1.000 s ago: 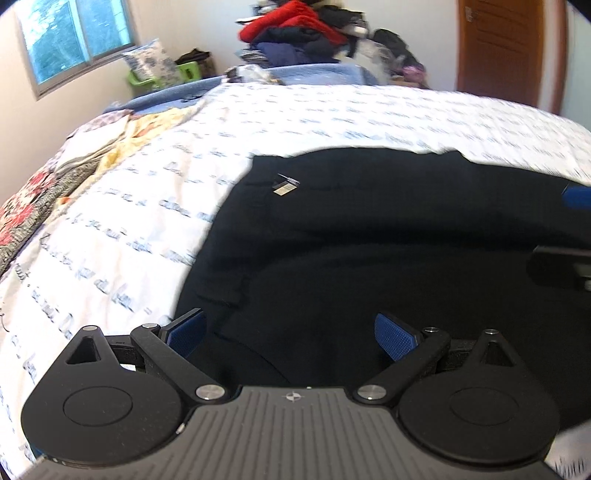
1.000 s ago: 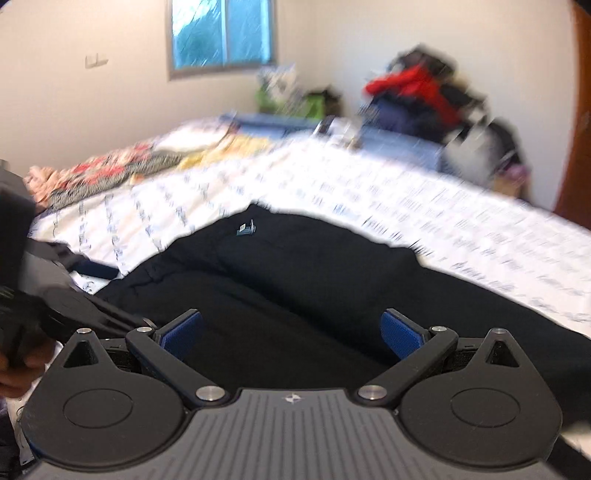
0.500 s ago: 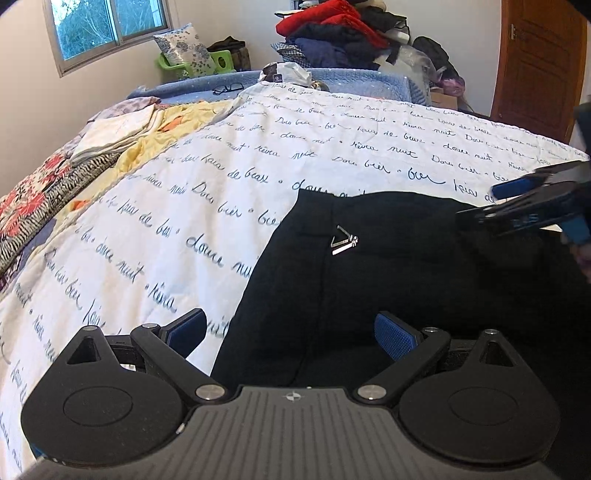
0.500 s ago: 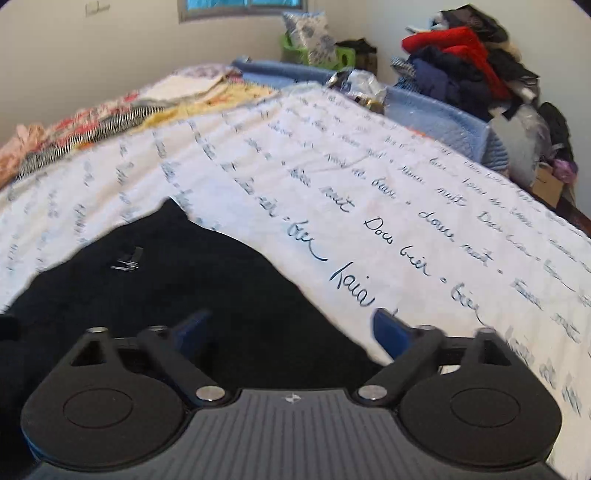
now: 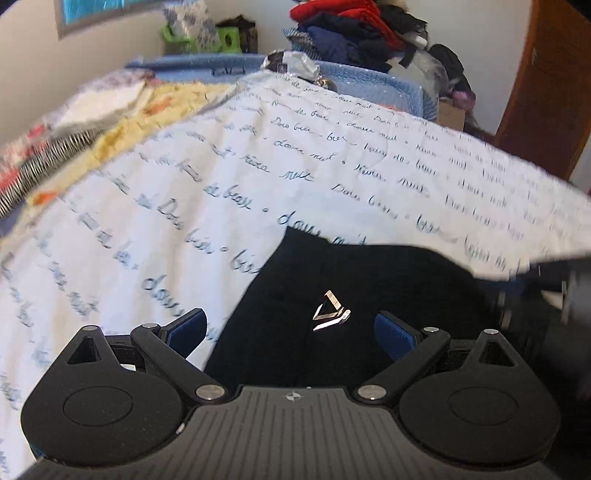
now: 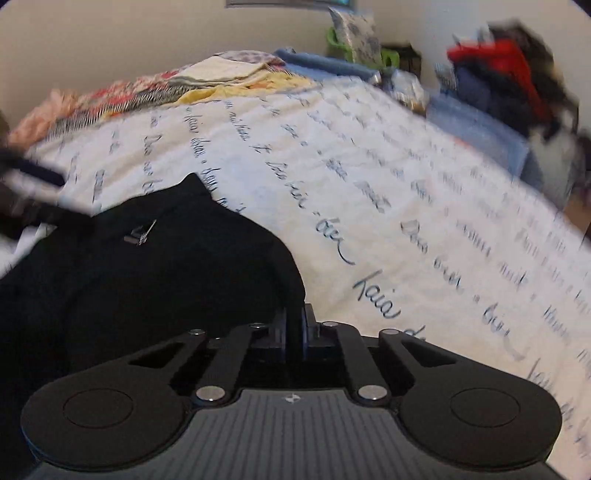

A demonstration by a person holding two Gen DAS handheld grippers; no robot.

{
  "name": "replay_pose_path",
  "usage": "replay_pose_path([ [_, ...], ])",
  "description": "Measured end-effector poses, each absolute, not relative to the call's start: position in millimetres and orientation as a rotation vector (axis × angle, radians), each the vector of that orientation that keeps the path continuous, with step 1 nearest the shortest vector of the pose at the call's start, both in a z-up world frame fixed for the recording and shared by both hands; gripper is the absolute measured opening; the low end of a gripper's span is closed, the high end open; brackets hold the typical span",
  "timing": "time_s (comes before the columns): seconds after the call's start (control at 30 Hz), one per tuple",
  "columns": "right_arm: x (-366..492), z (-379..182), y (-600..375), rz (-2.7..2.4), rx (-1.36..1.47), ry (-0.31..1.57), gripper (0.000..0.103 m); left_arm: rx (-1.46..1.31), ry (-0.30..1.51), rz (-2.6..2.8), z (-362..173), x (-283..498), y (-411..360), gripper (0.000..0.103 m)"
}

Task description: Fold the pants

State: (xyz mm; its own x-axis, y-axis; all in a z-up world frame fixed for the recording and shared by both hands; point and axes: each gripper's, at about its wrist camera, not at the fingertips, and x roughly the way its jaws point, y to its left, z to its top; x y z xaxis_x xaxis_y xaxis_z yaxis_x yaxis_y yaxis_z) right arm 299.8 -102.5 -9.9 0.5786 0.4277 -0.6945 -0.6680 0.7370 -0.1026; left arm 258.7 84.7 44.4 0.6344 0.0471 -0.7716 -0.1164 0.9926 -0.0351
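Note:
Black pants (image 5: 369, 269) with a silver triangular logo (image 5: 330, 311) lie flat on a white bedspread (image 5: 184, 192) printed with blue script. My left gripper (image 5: 291, 326) hovers open over the pants' near left corner, the logo between its blue pads and nothing gripped. In the right wrist view the right gripper (image 6: 294, 326) has its jaws closing, pads pinched on the right edge of the pants (image 6: 166, 288). The right gripper (image 5: 554, 280) shows as a dark blur at the left wrist view's right edge. The left gripper (image 6: 33, 173) is a blur at far left.
Folded patterned linens (image 5: 74, 129) lie along the bed's far left side. A pile of red and dark clothes (image 5: 351, 33) sits past the blue blanket (image 5: 369, 79) at the bed's far end. A brown door (image 5: 546, 92) stands at the right.
The right gripper moved to the pants' right edge, dropped, and closed on the fabric. The left gripper slid across toward the pants' corner with the logo and stayed open.

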Motion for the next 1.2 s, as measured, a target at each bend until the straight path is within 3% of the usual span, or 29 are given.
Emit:
replay_pose_path([
  [0.3,160,-39,-39,0.610,-1.056,0.269,0.006,-0.472,0.928,-0.018,42,286,115,0.096],
  [0.5,128,-42,-41,0.617,-1.073,0.212,0.006,-0.564,0.964,-0.029,34,299,121,0.090],
  [0.57,125,-39,-43,0.623,-1.046,0.225,0.006,-0.575,0.955,-0.036,34,300,121,0.084],
  [0.67,119,-40,-41,0.625,-1.049,0.220,0.006,-0.585,0.963,-0.047,32,298,118,0.064],
  [0.73,116,-39,-41,0.625,-1.040,0.218,0.006,-0.591,0.966,-0.037,29,293,118,0.035],
  [0.77,115,-38,-41,0.622,-1.029,0.218,0.006,-0.595,0.969,-0.036,28,289,118,0.028],
  [0.8,118,-36,-44,0.616,-1.016,0.215,0.006,-0.604,0.969,-0.043,26,286,119,0.013],
  [0.97,126,-32,-51,0.556,-0.961,0.235,0.012,-0.568,0.912,-0.033,31,255,120,0.011],
  [1.03,131,-33,-51,0.521,-0.975,0.252,0.028,-0.546,0.884,-0.043,35,240,119,0.011],
  [1.07,132,-34,-52,0.506,-0.978,0.243,0.031,-0.534,0.874,-0.047,36,233,119,0.011],
  [1.2,140,-30,-59,0.473,-0.960,0.270,0.030,-0.512,0.857,-0.065,37,209,120,0.012],
])
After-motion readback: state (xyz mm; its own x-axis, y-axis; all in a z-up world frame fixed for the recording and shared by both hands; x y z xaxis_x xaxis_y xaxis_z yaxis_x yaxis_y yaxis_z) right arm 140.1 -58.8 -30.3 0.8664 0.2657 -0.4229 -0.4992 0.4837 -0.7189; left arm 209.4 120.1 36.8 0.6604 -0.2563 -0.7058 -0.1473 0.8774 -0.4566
